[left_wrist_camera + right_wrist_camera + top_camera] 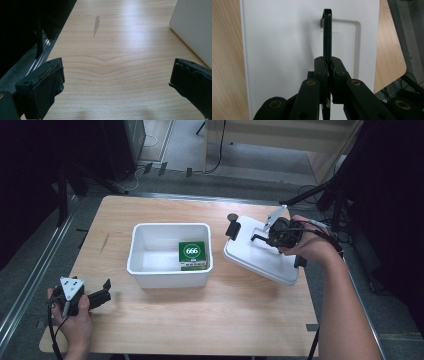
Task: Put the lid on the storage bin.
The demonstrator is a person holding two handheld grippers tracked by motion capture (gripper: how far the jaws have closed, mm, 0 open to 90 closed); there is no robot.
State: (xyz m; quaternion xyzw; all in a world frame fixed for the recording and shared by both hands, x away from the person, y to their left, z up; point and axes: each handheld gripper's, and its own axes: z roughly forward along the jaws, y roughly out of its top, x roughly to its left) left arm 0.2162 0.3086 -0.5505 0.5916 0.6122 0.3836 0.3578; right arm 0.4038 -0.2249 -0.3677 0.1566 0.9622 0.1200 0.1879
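High view sits above my side of the table (pixel 200 320), looking forward and down over the whole top, with my forearms entering from the bottom edge. The camera on my left gripper (pixel 116 82) rides low and close, facing along the wood toward the white bin (pixel 195 27), whose wall it shares with the high view. The camera on my right gripper (pixel 328 72) looks steeply down, very near, onto the white lid (pixel 287 50) and its black handle (pixel 327 35), both seen from the high view too.

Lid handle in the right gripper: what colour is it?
Black, against the white lid. The handle shows best in the right gripper view, pinched by the right gripper.
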